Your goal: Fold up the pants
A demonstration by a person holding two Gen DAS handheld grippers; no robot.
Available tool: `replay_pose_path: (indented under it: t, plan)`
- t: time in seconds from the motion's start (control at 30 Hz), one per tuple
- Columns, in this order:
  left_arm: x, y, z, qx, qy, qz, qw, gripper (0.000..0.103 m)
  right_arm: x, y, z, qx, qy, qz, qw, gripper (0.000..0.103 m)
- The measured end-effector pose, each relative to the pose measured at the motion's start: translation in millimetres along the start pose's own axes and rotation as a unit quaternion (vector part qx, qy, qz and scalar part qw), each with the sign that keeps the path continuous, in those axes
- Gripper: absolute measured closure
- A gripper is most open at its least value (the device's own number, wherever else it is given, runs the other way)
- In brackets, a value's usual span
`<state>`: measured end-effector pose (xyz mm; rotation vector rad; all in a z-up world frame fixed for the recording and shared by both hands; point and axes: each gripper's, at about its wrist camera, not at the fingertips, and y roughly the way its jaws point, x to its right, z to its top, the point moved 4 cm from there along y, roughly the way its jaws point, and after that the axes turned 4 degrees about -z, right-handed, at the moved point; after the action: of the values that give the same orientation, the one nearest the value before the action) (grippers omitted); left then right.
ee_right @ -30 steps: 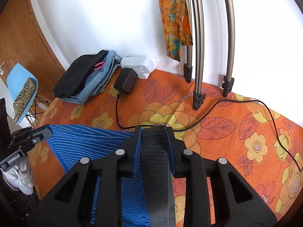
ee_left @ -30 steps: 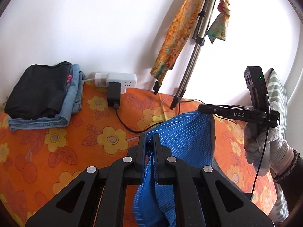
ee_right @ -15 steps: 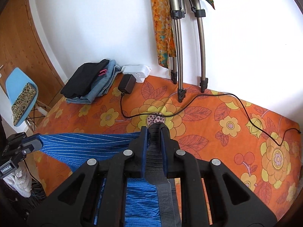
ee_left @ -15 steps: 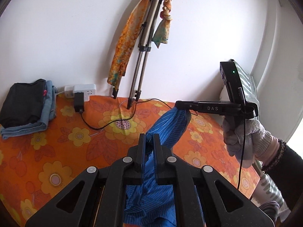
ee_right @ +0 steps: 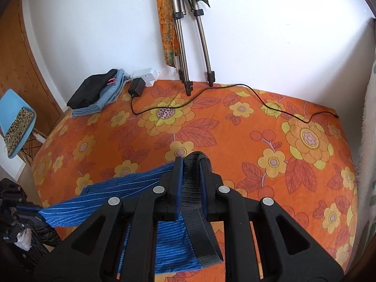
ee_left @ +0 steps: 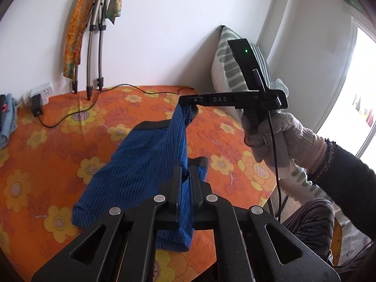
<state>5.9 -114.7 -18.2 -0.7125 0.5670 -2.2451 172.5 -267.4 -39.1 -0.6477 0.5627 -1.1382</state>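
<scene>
Blue pinstriped pants [ee_left: 145, 164] with a dark waistband hang stretched between my two grippers above the orange flowered bed [ee_left: 58, 141]. My left gripper [ee_left: 185, 176] is shut on one blue edge. My right gripper [ee_left: 188, 101], held by a gloved hand, is shut on the other end. In the right wrist view my right gripper [ee_right: 191, 164] pinches the grey waistband [ee_right: 199, 230], and the blue cloth [ee_right: 105, 199] runs left to the left gripper [ee_right: 21, 209] at the frame edge.
A tripod [ee_right: 188, 35] with an orange scarf leans on the wall. A power strip [ee_right: 145, 76], charger and black cable [ee_right: 258, 96] lie on the bed. Folded clothes [ee_right: 98, 91] sit at the far left corner. A striped pillow [ee_left: 232, 68] stands at the right.
Both grippers have pulled back and up from the wall, keeping hold of the pants. The left view has swung right. The pants are now more spread out between the grippers.
</scene>
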Motion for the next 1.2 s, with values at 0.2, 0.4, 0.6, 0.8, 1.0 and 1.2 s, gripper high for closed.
replay_pose_path:
  t: [0.2, 0.4, 0.6, 0.8, 1.0, 1.2]
  plan:
    - [15.9, 27.6, -32.5, -0.053, 0.037, 0.005, 0.9979, 0.099, 13.1, 6.2, -38.7, -0.005, 0.019, -0.012, 1.0, 0.09]
    - [10.0, 48.9, -53.5, -0.094, 0.062, 0.016, 0.9935, 0.097, 17.9, 12.9, -64.5, -0.014, 0.016, -0.025, 0.999, 0.09]
    - [29.5, 75.8, -55.1, -0.112, 0.105, 0.009, 0.9881, 0.083, 25.5, 21.4, -71.3, -0.013, 0.04, -0.008, 0.999, 0.09]
    - [46.4, 114.7, -58.8, -0.135, 0.153, 0.038, 0.9781, 0.063, 32.2, 23.1, -67.6, -0.008, 0.048, 0.002, 0.999, 0.09]
    - [40.2, 131.8, -67.6, -0.164, 0.162, 0.053, 0.9716, 0.063, 44.5, 20.4, -66.7, -0.001, 0.066, 0.012, 0.998, 0.09]
    - [28.0, 128.6, -63.4, -0.16, 0.138, 0.043, 0.9766, 0.09, 46.0, 22.0, -69.8, -0.006, 0.06, 0.014, 0.998, 0.09]
